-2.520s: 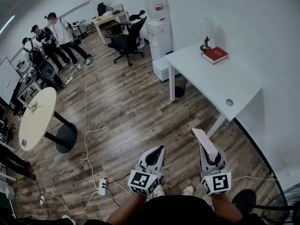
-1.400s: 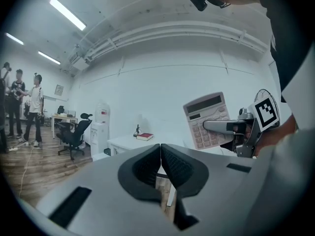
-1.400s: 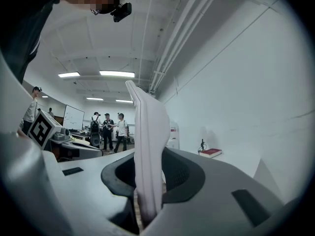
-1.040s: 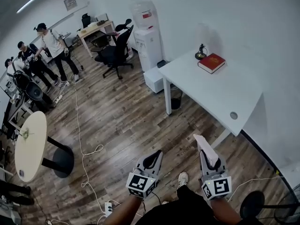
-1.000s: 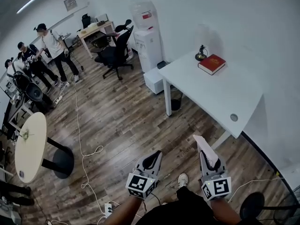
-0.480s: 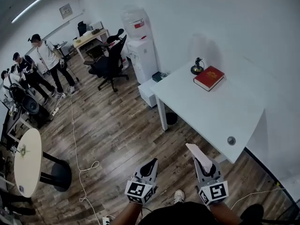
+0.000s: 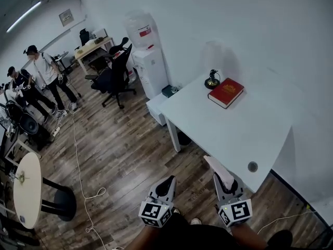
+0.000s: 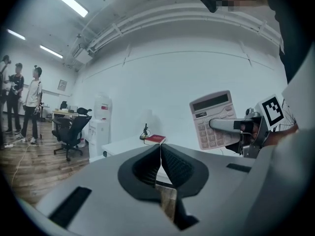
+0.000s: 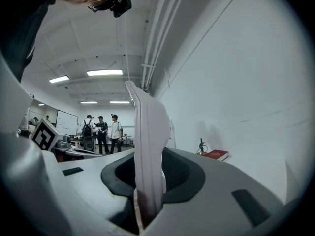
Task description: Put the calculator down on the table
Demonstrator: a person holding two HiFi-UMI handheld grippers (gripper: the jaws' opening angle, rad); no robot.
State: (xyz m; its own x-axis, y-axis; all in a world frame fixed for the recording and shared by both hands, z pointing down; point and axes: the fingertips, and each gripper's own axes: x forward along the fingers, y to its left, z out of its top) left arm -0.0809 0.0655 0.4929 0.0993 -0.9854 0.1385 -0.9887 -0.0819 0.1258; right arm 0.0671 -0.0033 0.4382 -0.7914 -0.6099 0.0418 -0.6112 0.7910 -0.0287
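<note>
Currently held: the calculator (image 9: 147, 156) is clamped edge-on in the right gripper (image 7: 228, 185). It is held upright in the air near the tabletop's near edge, not yet set down, with its key face turned toward 9 o'clock.
Left gripper: the left gripper (image 7: 165, 180) is seen at 9 o'clock of the right one, with its jaws pressed together and nothing between them.
Tabletop: a white tabletop (image 7: 234, 134) lies at 12 o'clock of the right gripper and is mostly bare. A red book (image 7: 226, 92) and a small dark ornament (image 7: 211, 81) are set at its far end. A round cable hole (image 7: 253, 166) is seen at 2 o'clock, near the front edge.
Step judged: the carry to the tabletop appears nearly done. The calculator is best brought over the bare middle, well apart from the book and clear of the hole. It should then be tipped flat with its keys up and lowered until its back rests. Only then should the jaws be parted.
Writing: nothing can be read. The calculator's keys and display are too small, the book cover shows no legible title, and the red label on the water dispenser (image 7: 148, 61) is blurred. The gripper cubes carry only black-and-white square patterns.
</note>
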